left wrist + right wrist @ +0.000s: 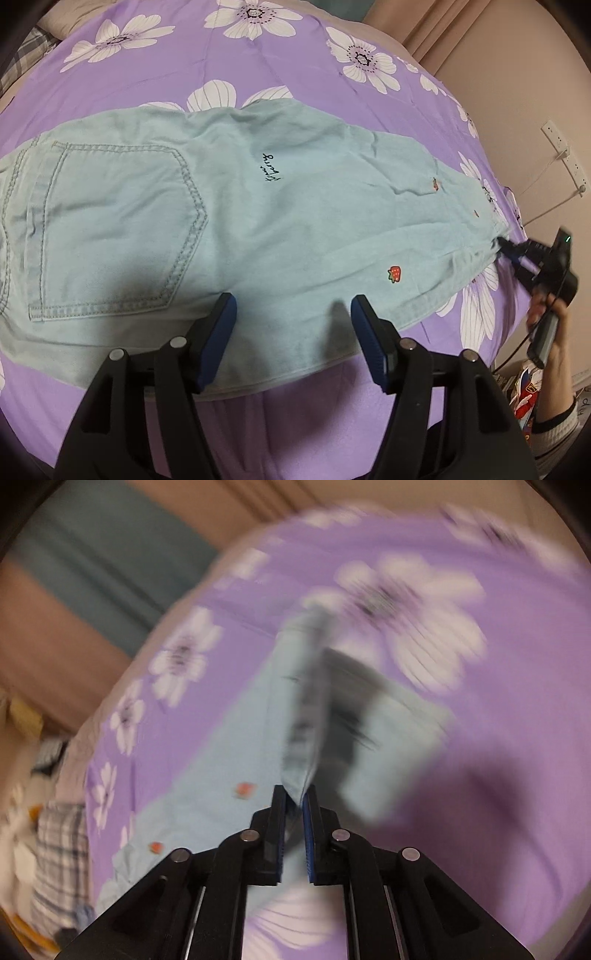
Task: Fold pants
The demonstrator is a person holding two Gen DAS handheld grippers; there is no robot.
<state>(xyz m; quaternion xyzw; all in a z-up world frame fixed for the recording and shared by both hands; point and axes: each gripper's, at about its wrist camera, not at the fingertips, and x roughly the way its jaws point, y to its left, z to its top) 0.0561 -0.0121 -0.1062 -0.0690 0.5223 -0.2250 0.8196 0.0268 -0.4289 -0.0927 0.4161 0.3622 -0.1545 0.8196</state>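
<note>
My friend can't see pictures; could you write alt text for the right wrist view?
A blurred black gripper pinches the lifted edge of pale blue pants, which lie on a purple flowered bedspread.

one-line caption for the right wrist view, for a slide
Right gripper pinches the hem of light blue denim pants over a purple floral bedsheet.
</note>
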